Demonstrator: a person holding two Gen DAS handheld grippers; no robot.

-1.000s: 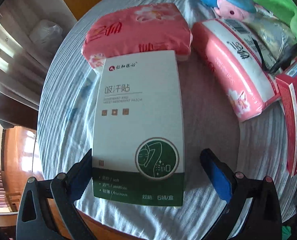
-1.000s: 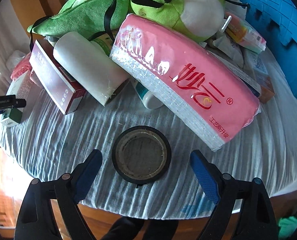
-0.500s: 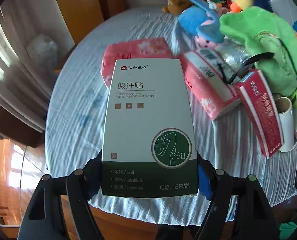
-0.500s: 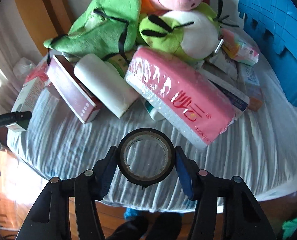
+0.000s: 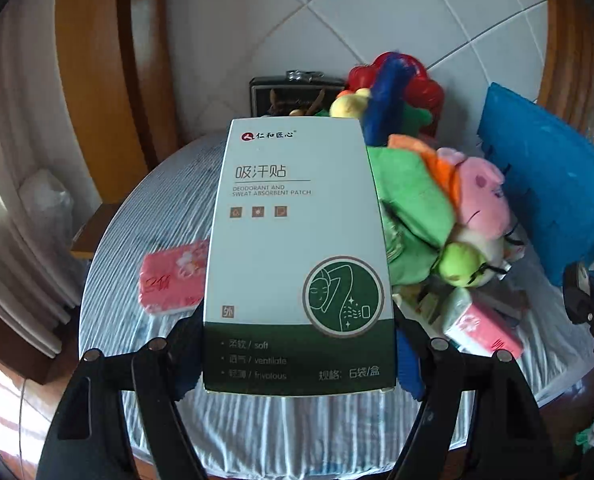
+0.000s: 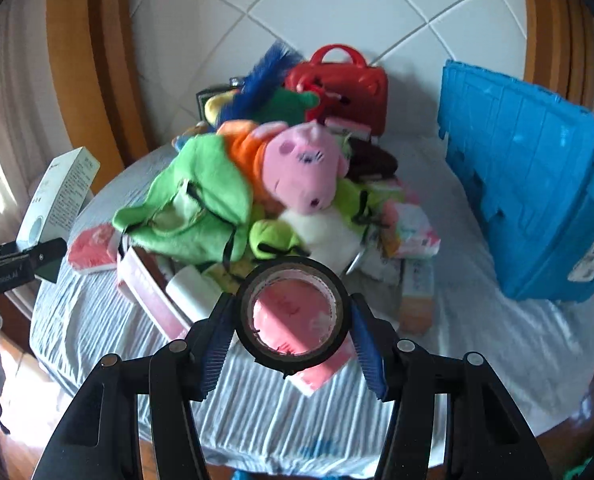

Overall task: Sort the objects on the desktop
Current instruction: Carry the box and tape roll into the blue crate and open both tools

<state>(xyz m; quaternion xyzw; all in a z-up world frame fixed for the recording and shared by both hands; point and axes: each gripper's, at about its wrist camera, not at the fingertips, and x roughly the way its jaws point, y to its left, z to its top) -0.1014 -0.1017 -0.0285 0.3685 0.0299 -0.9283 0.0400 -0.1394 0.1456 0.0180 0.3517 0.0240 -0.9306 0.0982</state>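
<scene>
Presently the blue crate (image 6: 529, 200) stands at 3 o'clock on the worktop (image 6: 477, 340), interior not visible; the left gripper (image 5: 299, 356) clamps the patch box (image 5: 297, 248), long axis toward 12 o'clock, and the right gripper (image 6: 293, 340) clamps the tape roll (image 6: 293, 316), both raised above the near edge.

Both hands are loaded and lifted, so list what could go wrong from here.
1. The left gripper pinches only the bottom edge of the tall box; it may pivot or slip.
2. The right gripper squeezes the tape roll across its round rim; it could roll out.
3. The toy pile sits before the blue crate; a low carry may snag it.
</scene>
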